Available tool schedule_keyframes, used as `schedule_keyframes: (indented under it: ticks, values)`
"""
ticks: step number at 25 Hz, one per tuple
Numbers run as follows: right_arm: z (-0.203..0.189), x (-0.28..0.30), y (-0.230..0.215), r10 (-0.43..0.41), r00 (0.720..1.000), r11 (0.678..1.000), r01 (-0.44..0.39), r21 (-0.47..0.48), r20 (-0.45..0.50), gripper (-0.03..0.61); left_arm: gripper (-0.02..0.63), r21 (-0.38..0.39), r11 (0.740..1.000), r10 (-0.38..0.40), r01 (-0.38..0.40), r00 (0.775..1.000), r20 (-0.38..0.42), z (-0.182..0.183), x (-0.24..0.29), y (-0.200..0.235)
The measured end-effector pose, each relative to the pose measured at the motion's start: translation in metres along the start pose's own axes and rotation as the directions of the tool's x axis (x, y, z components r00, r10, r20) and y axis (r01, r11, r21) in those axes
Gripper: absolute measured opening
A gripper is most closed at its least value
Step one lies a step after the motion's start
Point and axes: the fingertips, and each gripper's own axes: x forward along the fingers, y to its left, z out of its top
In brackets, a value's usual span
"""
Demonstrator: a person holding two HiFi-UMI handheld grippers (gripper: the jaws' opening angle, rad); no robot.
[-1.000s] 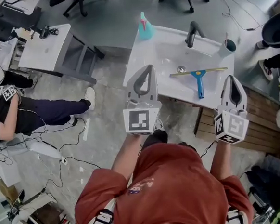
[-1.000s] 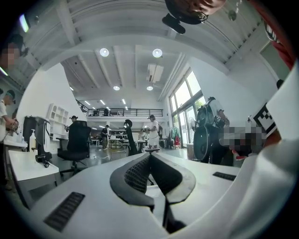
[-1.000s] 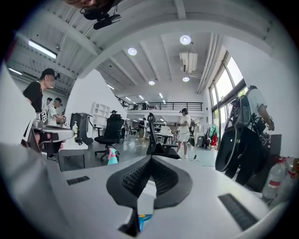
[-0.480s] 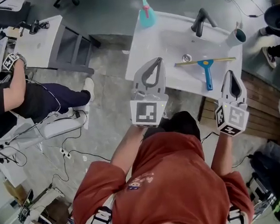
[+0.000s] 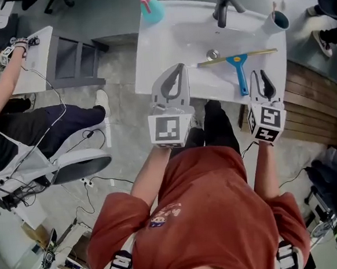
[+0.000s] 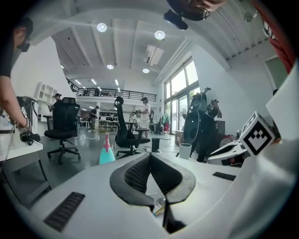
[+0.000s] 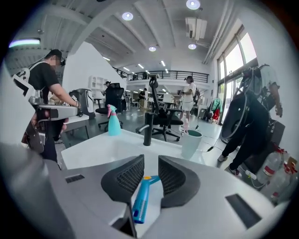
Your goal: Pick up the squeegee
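Observation:
The squeegee (image 5: 240,75) lies on the near right part of the white sink (image 5: 167,38), its blue handle pointing toward me and its yellow blade crosswise behind. My right gripper (image 5: 262,84) hovers by the handle's near end, just right of it. Its jaws are opening. In the right gripper view the blue handle (image 7: 141,198) shows in the gap of the right gripper (image 7: 151,163), and the pads do not press on it. My left gripper (image 5: 175,73) hangs over the sink's front edge. It is shut and empty, with the pads meeting (image 6: 150,156).
A black tap (image 5: 223,5) and a drain (image 5: 212,54) sit behind the squeegee. A teal spray bottle (image 5: 149,2) stands at the sink's far left corner, a cup (image 5: 277,19) at its far right. A seated person (image 5: 16,114) is at the left, wooden boards (image 5: 311,108) at the right.
Both grippers have sunk toward the sink. The right one has come down beside the squeegee handle and its jaws have parted. The left stays shut.

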Motion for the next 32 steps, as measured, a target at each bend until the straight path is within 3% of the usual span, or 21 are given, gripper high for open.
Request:
schedule_keyframes:
  ticks: [9, 15, 26, 32]
  values:
    - [-0.051, 0.058, 0.016, 0.112, 0.979, 0.993, -0.114, -0.001, -0.173, 0.189, 0.015, -0.005, 1.0, -0.013, 0.013, 0.997, -0.078, -0.029, 0.035, -0.012]
    - [-0.084, 0.086, 0.023, 0.115, 0.947, 0.992, -0.125, -0.017, -0.301, 0.213, 0.015, -0.003, 1.0, -0.03, 0.029, 0.993, -0.111, -0.043, 0.048, -0.013]
    - [-0.119, 0.106, 0.03, 0.114, 0.89, 0.989, -0.144, -0.036, -0.442, 0.216, 0.015, -0.023, 1.0, -0.019, 0.016, 0.99, -0.137, -0.056, 0.057, -0.005]
    - [-0.122, 0.108, 0.031, 0.096, 0.881, 0.992, -0.123, -0.028, -0.463, 0.187, 0.015, -0.017, 1.0, -0.018, 0.016, 0.99, -0.14, -0.055, 0.056, -0.001]
